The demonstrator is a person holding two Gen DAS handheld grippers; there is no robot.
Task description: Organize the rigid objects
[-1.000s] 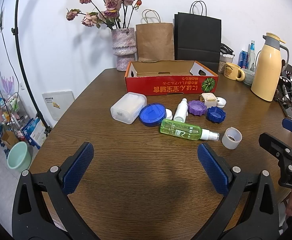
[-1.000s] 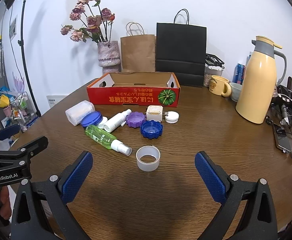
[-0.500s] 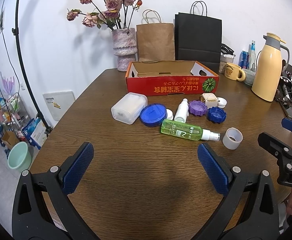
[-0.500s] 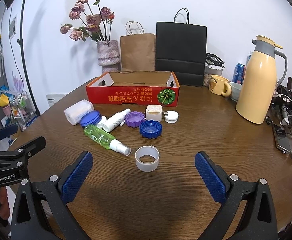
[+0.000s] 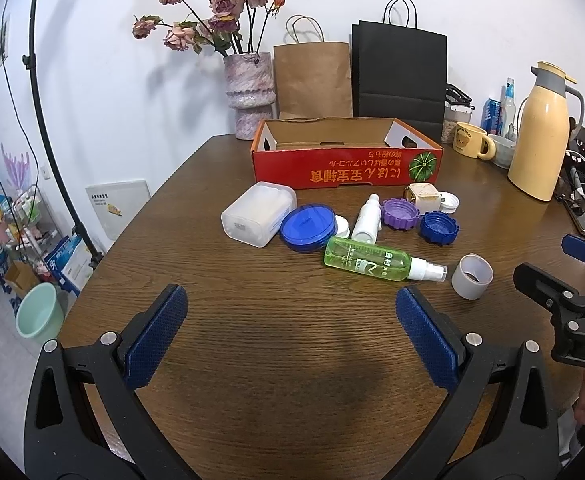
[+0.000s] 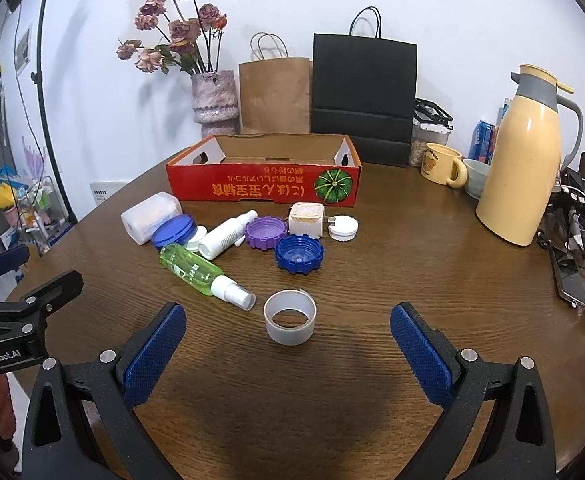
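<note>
Bare brown wooden bench lies open between both spread tongs and the clutter, so the near approach is free. The translucent white plastic ring stands alone just ahead of the right tongs, with the lying green spray bottle close on its left. Farther back, caps and small containers crowd together before the red cardboard box, whose inside looks empty, and the tall yellow thermos jug blocks the far right.

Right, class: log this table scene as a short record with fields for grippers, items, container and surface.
left gripper: open, empty, above table
right gripper: open, empty, facing the cup
loose items: green bottle, white bottle, blue lid, purple cap, blue cap, clear box
container: red box, nothing visible inside
surface: table
</note>
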